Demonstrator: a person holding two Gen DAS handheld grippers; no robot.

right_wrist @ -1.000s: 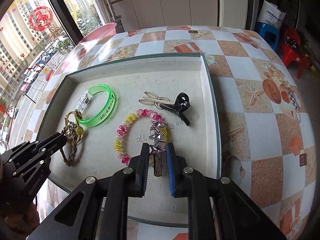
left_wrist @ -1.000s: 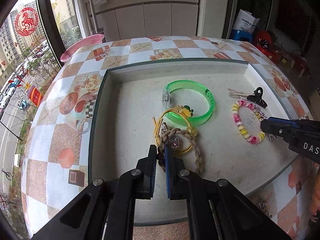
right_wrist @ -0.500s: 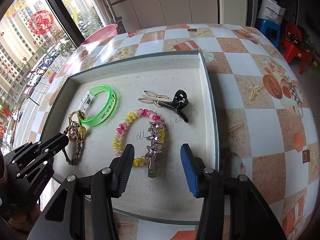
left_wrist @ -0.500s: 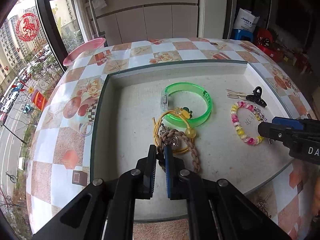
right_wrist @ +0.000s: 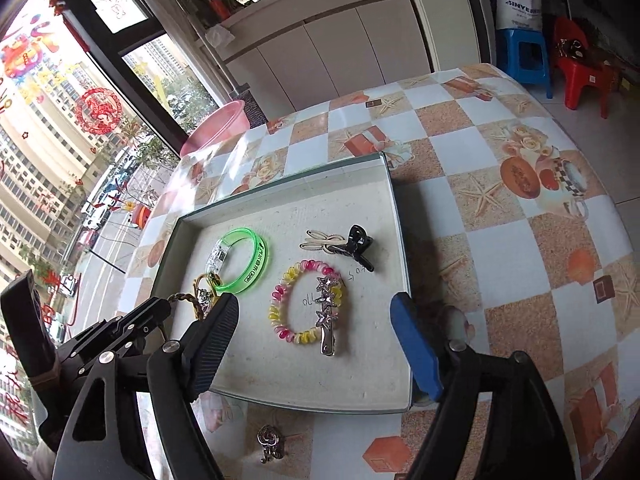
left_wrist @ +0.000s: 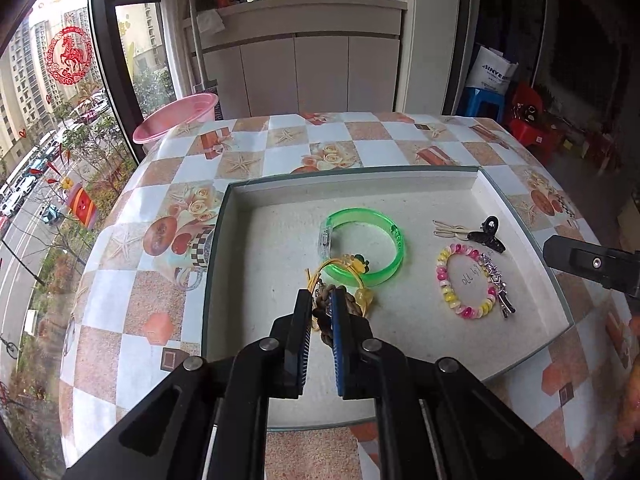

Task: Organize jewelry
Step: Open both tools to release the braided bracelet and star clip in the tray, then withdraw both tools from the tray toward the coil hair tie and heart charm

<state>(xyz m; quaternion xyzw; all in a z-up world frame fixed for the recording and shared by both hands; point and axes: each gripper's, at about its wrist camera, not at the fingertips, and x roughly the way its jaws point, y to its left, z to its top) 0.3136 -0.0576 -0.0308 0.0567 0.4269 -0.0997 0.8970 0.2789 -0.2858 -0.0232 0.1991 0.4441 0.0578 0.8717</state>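
Observation:
A white tray [left_wrist: 520, 216] holds the jewelry. My left gripper [left_wrist: 321, 305] hangs low over its near left part. Its jaws are opening, and a brown braided bracelet [left_wrist: 320, 314] lies loose between them. A yellow cord bracelet [left_wrist: 352, 266] and a green bangle [left_wrist: 366, 248] sit just beyond. My right gripper [right_wrist: 314, 300] is opening wide above a pink-and-yellow bead bracelet [right_wrist: 276, 314]. A silver star hair clip [right_wrist: 328, 312] lies across the beads, and neither pad touches it.
A black claw clip [right_wrist: 356, 244] and beige hairpins [right_wrist: 320, 242] lie at the tray's far right. A small silver charm [right_wrist: 270, 444] rests on the checked tablecloth in front of the tray. A pink basin [left_wrist: 176, 118] sits at the table's far left edge.
My right gripper let go of the star clip, spread wide and pulled back upward. My left gripper rose a little and its jaws parted around the braided bracelet.

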